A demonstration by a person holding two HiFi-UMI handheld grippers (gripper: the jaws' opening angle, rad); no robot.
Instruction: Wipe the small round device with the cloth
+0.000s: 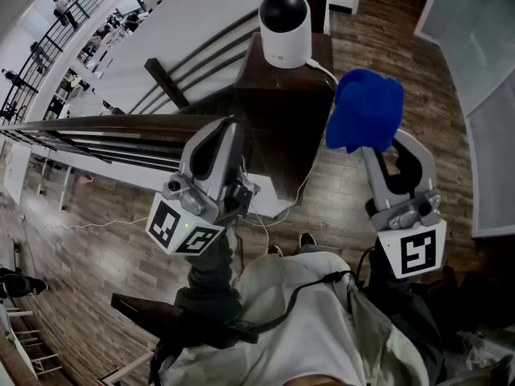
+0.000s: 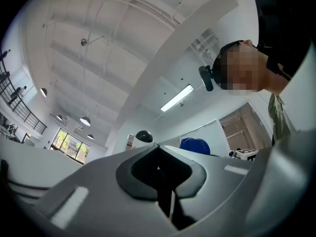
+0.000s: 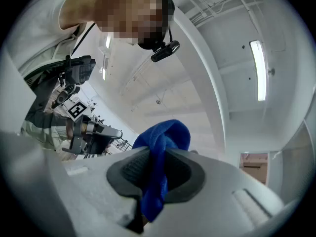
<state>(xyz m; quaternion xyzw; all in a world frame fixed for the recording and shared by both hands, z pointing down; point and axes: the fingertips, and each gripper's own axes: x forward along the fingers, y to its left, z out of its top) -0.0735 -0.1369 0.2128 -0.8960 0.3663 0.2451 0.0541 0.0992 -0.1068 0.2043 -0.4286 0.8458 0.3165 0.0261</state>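
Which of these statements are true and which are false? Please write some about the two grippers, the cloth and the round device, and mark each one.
1. The right gripper is shut on the blue cloth. True.
2. The cloth is pressed against the small round device. False: in the head view it is apart from the device, off to its right.
3. The left gripper holds the device. False: its jaws are together on nothing, and the device stands on the dark wooden post.
4. A white cable leaves the device's base. True.
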